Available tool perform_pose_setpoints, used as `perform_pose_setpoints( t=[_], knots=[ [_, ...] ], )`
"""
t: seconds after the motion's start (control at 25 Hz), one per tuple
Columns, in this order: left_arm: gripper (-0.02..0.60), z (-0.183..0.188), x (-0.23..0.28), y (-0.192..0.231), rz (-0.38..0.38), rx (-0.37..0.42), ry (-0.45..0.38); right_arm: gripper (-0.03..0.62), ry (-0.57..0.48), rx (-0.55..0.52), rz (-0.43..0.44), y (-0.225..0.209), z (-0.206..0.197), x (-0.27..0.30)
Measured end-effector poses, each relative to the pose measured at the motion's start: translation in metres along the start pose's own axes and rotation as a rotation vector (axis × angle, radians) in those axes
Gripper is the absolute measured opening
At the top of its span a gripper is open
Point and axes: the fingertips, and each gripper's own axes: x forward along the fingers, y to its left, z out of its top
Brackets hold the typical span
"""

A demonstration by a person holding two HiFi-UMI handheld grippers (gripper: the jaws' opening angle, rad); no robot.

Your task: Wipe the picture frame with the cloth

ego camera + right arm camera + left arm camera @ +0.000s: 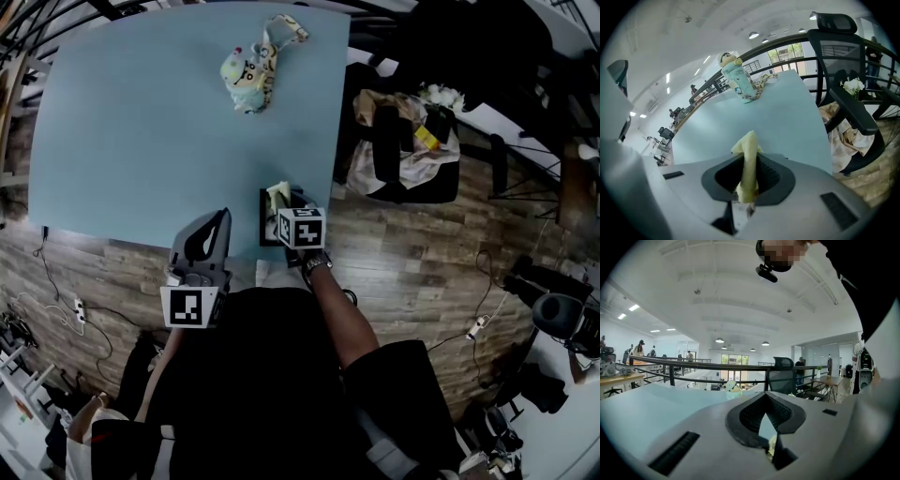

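The right gripper [749, 177] had its fingers pinched on a pale yellow cloth [277, 195], right over the dark picture frame [266, 231] at the counter's [141, 141] near edge. Just left of them, the left gripper [767, 428] had its fingers pressed together on nothing. Far ahead stood a cartoon-printed pouch [249, 71], its contents unseen. To the right, an office chair [405, 150] held heaped fabric above the wooden floor [412, 272].
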Motion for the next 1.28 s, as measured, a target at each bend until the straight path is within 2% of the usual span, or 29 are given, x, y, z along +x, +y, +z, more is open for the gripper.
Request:
perform_pose_setpoints(
  t=[1.0, 1.28],
  knots=[
    [-0.003, 0.003, -0.012, -0.01, -0.021, 0.009, -0.012, 0.058, -0.057, 0.119, -0.113, -0.057, -0.006, -0.034],
    [-0.003, 0.002, -0.016, -0.013, -0.025, 0.002, -0.01, 0.058, -0.07, 0.113, -0.1, -0.048, -0.007, -0.046]
  ],
)
